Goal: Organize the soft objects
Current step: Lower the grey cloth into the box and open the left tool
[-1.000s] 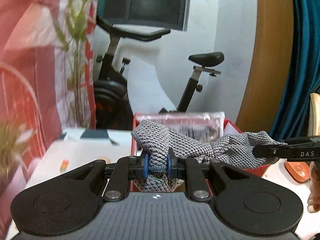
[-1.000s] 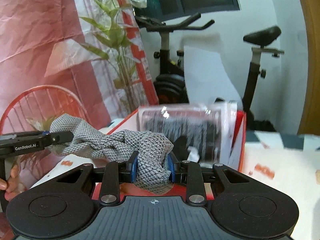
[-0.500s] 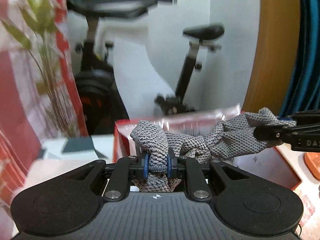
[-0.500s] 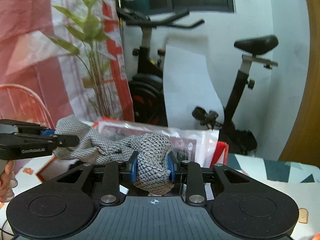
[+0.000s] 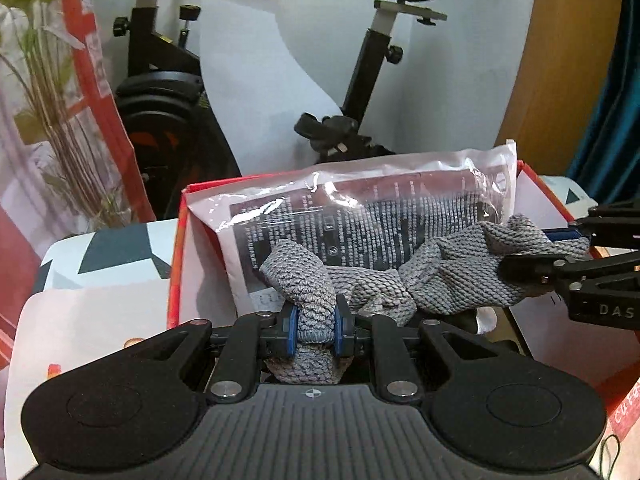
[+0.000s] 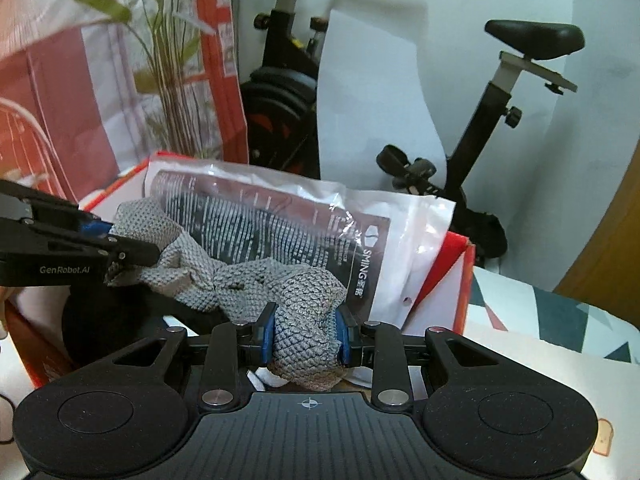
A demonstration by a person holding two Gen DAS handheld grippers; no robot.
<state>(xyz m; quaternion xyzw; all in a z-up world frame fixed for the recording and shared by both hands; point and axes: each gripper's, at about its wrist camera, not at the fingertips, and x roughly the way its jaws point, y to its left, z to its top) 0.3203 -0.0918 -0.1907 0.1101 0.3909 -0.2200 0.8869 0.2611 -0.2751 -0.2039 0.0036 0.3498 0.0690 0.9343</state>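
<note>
A grey knitted cloth [image 5: 372, 280] is stretched between my two grippers, just above an open red box [image 5: 176, 264]. My left gripper [image 5: 316, 332] is shut on one bunched end. From the right edge of the left wrist view, my right gripper [image 5: 532, 264] pinches the other end. In the right wrist view, my right gripper [image 6: 306, 338] is shut on a wad of the cloth [image 6: 240, 280], and the left gripper [image 6: 132, 254] clamps the far end. A clear plastic bag [image 5: 360, 208] with dark printed contents leans inside the box, behind the cloth.
An exercise bike [image 5: 360, 80] stands behind the box against a white wall. A plant [image 5: 48, 100] and red-and-white fabric are at the left. The patterned tablecloth [image 6: 540, 320] lies around the box. A dark round thing [image 6: 104, 320] sits inside the box [image 6: 460, 280].
Both grippers carried the cloth forward and tipped downward. The red box and its plastic bag are now closer, with the cloth right over the box opening. Both grips are unchanged.
</note>
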